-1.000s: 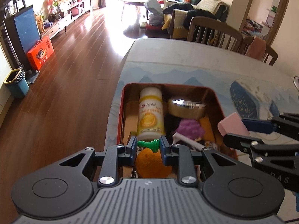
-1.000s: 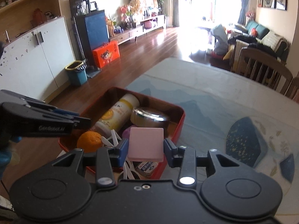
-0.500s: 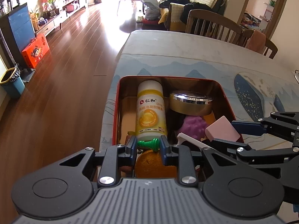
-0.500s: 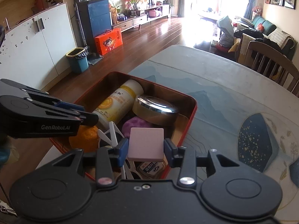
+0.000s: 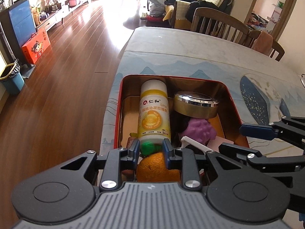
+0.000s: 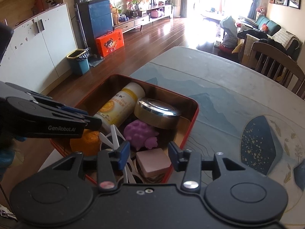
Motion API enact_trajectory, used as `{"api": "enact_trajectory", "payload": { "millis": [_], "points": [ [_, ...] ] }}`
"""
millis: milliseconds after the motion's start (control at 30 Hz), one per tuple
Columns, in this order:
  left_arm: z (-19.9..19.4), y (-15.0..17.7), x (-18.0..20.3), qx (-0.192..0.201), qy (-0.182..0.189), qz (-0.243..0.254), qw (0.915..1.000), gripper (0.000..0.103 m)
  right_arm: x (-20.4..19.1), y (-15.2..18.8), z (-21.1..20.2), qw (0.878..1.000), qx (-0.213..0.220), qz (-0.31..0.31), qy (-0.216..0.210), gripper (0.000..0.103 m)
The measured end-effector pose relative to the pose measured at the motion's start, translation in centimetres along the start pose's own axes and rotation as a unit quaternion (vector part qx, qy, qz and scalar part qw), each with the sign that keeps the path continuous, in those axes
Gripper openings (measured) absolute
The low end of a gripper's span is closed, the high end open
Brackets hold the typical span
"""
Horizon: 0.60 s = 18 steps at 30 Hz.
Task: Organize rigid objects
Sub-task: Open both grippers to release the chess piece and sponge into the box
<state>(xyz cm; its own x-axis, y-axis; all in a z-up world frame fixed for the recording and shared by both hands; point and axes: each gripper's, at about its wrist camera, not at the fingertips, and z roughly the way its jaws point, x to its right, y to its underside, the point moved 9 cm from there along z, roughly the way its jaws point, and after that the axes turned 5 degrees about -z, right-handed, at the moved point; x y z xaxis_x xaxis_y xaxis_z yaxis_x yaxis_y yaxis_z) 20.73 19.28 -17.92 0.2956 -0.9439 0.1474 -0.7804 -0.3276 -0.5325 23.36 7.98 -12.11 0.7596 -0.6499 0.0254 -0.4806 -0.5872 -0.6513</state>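
Right gripper (image 6: 149, 153) jaws opening, flat pink square block (image 6: 154, 161) released into near right corner of red metal tin (image 6: 192, 122); left gripper (image 5: 150, 148) clamped on small green plastic piece (image 5: 149, 146) above tin's near end; likely next: release it, withdraw both.

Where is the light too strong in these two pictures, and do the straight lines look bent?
Left wrist view: sunlight burns out the wooden floor far back; the table edge curves. Right wrist view: the window area is washed out; glare sits on the round tin's lid; the cabinet leans.
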Motion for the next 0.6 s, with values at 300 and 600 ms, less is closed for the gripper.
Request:
{"api": "enact_trajectory", "payload": {
  "millis": [300, 600],
  "points": [
    [-1.8, 0.2, 0.5, 0.015, 0.005, 0.004, 0.9999, 0.025, -0.4, -0.4, -2.2, 1.000, 0.023, 0.006, -0.003, 0.052],
    [-4.7, 0.3, 1.4, 0.044, 0.014, 0.016, 0.9988, 0.056, -0.9, -0.6, -5.4, 0.998, 0.054, 0.010, -0.002, 0.062]
  ]
}}
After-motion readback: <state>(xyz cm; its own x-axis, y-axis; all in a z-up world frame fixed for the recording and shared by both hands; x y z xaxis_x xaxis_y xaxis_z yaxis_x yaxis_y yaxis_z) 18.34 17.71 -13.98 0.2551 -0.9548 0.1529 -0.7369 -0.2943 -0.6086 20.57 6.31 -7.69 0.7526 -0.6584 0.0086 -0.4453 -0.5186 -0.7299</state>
